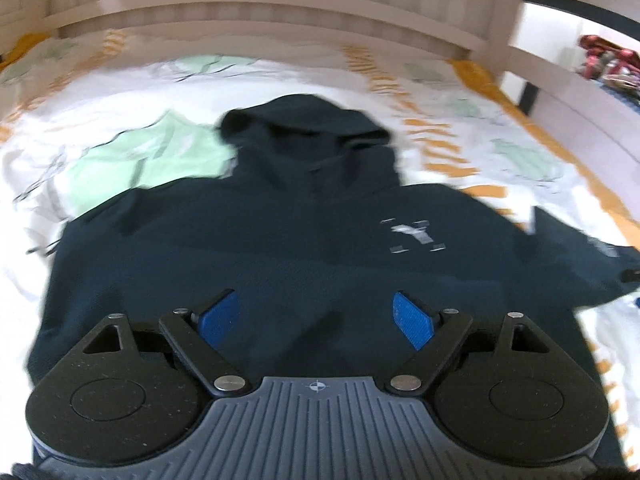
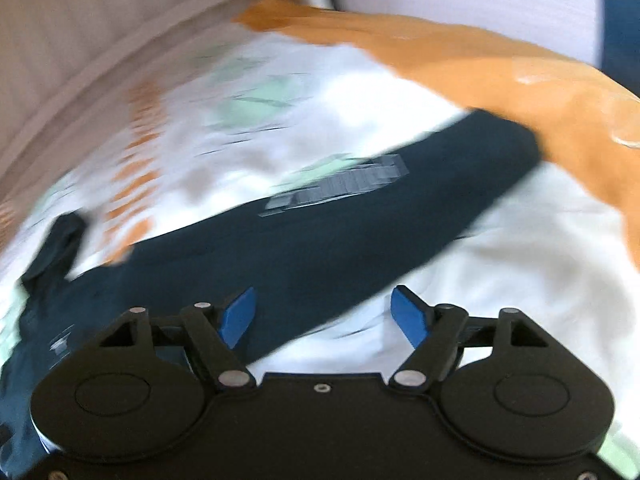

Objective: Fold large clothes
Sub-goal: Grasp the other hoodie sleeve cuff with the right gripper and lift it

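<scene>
dark navy hooded sweatshirt (image 1: pixel 304 240) spread front-up on the white bed cover with green and orange print (image 1: pixel 120 112), hood toward the pale wooden headboard (image 1: pixel 260 8), small grey chest logo (image 1: pixel 414 236) showing. left gripper (image 1: pixel 318 316) above the lower body of the garment, blue pads (image 1: pixel 220 316) wide apart, nothing between them. right gripper (image 2: pixel 324 316) likewise wide, empty, poised over the base of the outstretched navy sleeve (image 2: pixel 360 224); no cloth pinched.

likely step: bringing the sleeve in across the body. best done by pinching near the cuff rather than mid-sleeve, lifting only enough to clear the cover, laying it flat over the chest, with the left jaws steadying the shoulder or hem against dragging. worth slowing first, given the blur in both views.

left wrist view: whole body outline, hood, headboard, red clutter (image 1: pixel 604 56) on a shelf at right; sleeve end cut off at the frame edge. right wrist view: full run of the sleeve with grey printing (image 2: pixel 340 188), its cuff end beside a plain orange cloth (image 2: pixel 520 92); body mostly out of frame.
</scene>
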Demonstrator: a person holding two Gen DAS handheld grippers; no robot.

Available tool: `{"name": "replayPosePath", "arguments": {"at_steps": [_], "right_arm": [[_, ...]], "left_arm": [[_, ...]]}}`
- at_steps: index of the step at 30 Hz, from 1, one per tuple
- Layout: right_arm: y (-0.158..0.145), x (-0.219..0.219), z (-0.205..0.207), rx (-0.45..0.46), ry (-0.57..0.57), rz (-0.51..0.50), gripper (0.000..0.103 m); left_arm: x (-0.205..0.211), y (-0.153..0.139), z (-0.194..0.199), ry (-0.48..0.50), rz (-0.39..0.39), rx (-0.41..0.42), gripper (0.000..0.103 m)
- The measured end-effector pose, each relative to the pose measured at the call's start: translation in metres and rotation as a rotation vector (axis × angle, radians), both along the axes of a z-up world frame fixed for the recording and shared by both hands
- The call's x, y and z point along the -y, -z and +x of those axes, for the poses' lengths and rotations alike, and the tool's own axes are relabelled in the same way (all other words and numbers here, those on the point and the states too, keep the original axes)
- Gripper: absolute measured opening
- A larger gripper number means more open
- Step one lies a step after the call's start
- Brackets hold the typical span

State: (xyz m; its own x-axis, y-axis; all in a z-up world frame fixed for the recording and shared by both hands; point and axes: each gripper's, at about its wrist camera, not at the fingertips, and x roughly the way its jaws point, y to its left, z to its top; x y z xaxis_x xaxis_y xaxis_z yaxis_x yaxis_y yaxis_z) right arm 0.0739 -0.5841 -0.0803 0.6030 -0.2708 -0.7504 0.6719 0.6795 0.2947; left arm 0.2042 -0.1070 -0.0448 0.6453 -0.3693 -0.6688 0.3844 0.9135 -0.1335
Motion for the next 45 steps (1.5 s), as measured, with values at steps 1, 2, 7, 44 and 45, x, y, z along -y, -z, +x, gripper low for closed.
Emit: {"name": "replayPosePath", "arguments": {"at_steps": [1, 2, 7, 44, 45], "right_arm": [[0.004, 0.008, -0.001, -0.008, 0.024, 0.007, 0.079], [0.010, 0.019, -0.002, -0.012, 0.053, 0.017, 0.079], [0.022, 0.050, -0.005, 0.069, 0.112, 0.063, 0.081], [-0.157, -0.058, 0.026, 0.443, -0.308, -0.298, 0.016], [-0.162, -0.073, 0.031, 0.450, -0.342, -0.306, 0.016]], "left_arm": [[0.008, -0.002, 0.000, 0.017, -0.004, -0.002, 0.084], [0.016, -0.002, -0.001, 0.031, -0.007, -0.003, 0.084], [0.045, 0.001, 0.000, 0.076, -0.013, -0.019, 0.084], [0.145, 0.028, 0.037, 0.243, -0.061, -0.186, 0.094], [0.133, 0.022, 0.038, 0.232, -0.098, -0.190, 0.094]]}}
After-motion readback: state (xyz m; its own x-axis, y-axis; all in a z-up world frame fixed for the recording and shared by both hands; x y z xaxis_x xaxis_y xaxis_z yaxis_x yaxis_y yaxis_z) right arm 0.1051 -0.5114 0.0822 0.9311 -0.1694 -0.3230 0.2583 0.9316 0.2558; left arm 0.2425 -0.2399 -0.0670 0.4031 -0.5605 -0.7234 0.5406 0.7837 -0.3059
